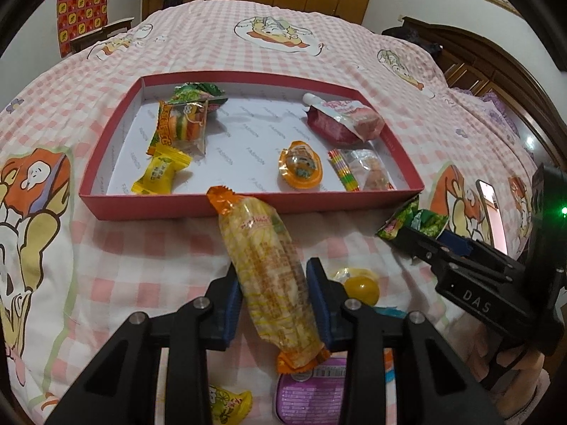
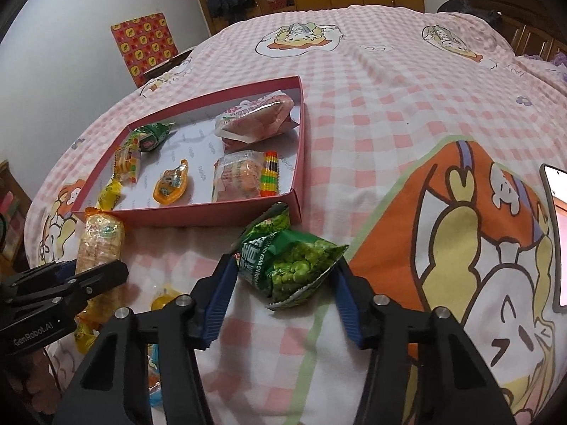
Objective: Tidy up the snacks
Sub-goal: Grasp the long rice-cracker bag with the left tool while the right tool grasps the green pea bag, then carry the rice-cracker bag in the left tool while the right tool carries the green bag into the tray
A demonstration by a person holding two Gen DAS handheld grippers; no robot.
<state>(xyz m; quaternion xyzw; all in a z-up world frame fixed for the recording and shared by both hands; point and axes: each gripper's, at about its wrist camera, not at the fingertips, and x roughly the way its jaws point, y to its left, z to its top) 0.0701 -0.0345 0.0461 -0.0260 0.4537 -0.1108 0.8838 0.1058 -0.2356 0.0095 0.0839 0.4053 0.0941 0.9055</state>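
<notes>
Red cardboard tray (image 1: 170, 209): lies on the pink checked bedspread (image 1: 141, 248), at 12 o'clock from both grippers; white inside.
Left gripper (image 1: 273, 304): closed on the long yellow cracker pack (image 1: 265, 262), blue pads pressing both its sides near the middle.
Cracker pack: lengthwise between the fingers, its orange far end at 12 o'clock, touching or just over the tray's near wall; which of the two I cannot tell.
Right gripper (image 2: 283, 283): blue pads against both sides of the green pea bag (image 2: 290, 262), gripping it.
Pea bag: just outside the tray's near right corner, at 12 o'clock from the right wrist camera.
Inside the tray: orange jelly cup (image 1: 300, 169) near the front, pink spouted pouch (image 1: 345, 120) at the back right, yellow candy (image 1: 159, 173) at the front left.
Loose on the bedspread: yellow round sweet (image 1: 361, 287), just beside the left gripper at 3 o'clock.
Phone (image 2: 556, 233): at 3 o'clock in the right wrist view, screen lit.
</notes>
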